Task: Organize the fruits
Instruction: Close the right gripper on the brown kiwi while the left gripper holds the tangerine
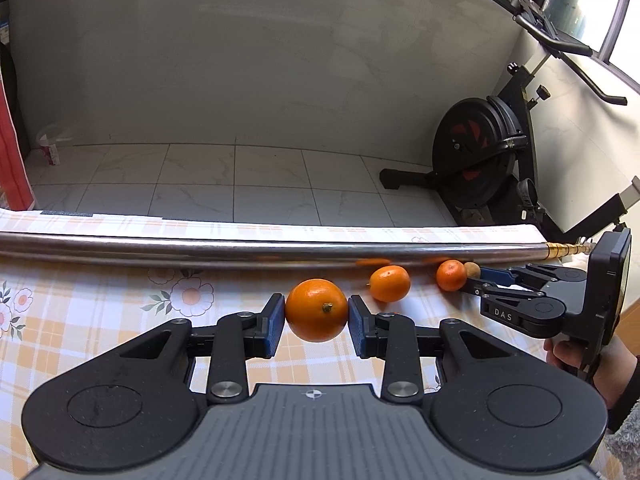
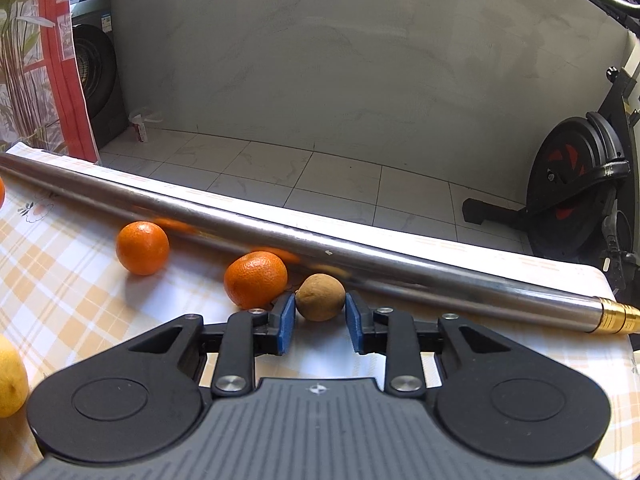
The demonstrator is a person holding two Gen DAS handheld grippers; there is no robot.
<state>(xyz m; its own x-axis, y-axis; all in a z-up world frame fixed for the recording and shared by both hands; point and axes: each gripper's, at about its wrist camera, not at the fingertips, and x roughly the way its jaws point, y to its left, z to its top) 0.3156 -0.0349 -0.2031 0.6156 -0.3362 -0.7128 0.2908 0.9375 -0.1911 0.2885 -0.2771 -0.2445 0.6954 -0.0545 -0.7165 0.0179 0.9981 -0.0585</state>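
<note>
- Left wrist view: the left hand-held gripper point(image 1: 316, 319) is clenching a large orange point(image 1: 316, 309) between its blue pads point(image 1: 273, 329), holding it above the checked, flower-printed cloth of the table point(image 1: 80, 320)
- Farther back a long steel pipe point(image 1: 240, 249) is lying across the table, with a brass tip point(image 1: 568, 249) at its right end
- A smaller orange point(image 1: 389, 283) is sitting just in front of the pipe, and a still smaller one point(image 1: 451, 275) is sitting to its right, touching a brown round fruit point(image 1: 472, 269)
- The right hand-held gripper point(image 1: 478, 278) is reaching in from the right edge, carried by a hand point(image 1: 572, 354), its fingertips lying at the brown fruit
- Right wrist view: the right hand-held gripper point(image 2: 320, 322) is grasping the brown round fruit point(image 2: 320, 297), both blue pads point(image 2: 286, 326) pressing on its sides; the fruit is resting on the table point(image 2: 60, 280) close in front of the steel pipe point(image 2: 280, 236)
- An orange point(image 2: 255, 279) is sitting just left of the brown fruit, beside the left pad, and another orange point(image 2: 142, 247) is sitting farther left, near the pipe
- A yellow fruit point(image 2: 11, 380) is showing partly at the left edge of the frame, nearer the camera
- Beyond the table, an exercise bike point(image 2: 576, 184) is standing on the tiled floor point(image 2: 320, 176) by the grey wall
</note>
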